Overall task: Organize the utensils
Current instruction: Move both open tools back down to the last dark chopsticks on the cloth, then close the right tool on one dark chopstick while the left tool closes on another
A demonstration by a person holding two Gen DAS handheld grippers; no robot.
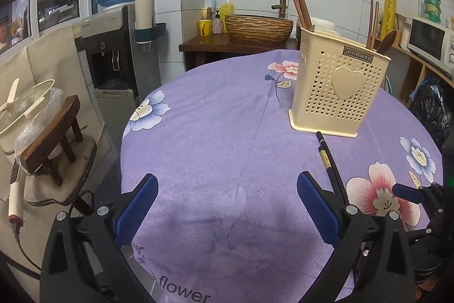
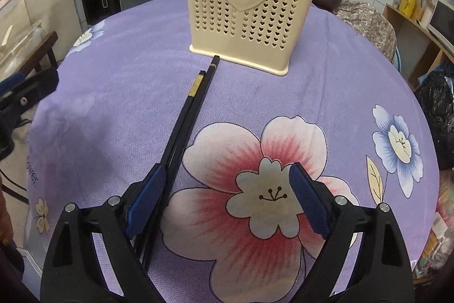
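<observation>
Right wrist view is showing the right hand-held gripper (image 2: 227, 200) spreading wide over black chopsticks (image 2: 187, 121) lying near the cream holder (image 2: 249, 7) on the bench (image 2: 113, 104); off to one side, they might be slipping out.

The left gripper (image 1: 227, 215) points forward and downward, its 2 blue-padded fingers (image 1: 136, 213) spread wide with nothing between them and nothing touching either pad. Its black arms fan out toward the bottom corners of its own view.

The right gripper (image 2: 227, 203) tilts down more steeply, and its jaws also stand wide apart. Its 2 fingers (image 2: 309, 200) press on nothing. In the left wrist view the right gripper (image 1: 417, 198) shows at the right edge, just beside the left one, 1 blue fingertip leading. In the right wrist view the left gripper (image 2: 25, 87) shows at the left edge.
</observation>
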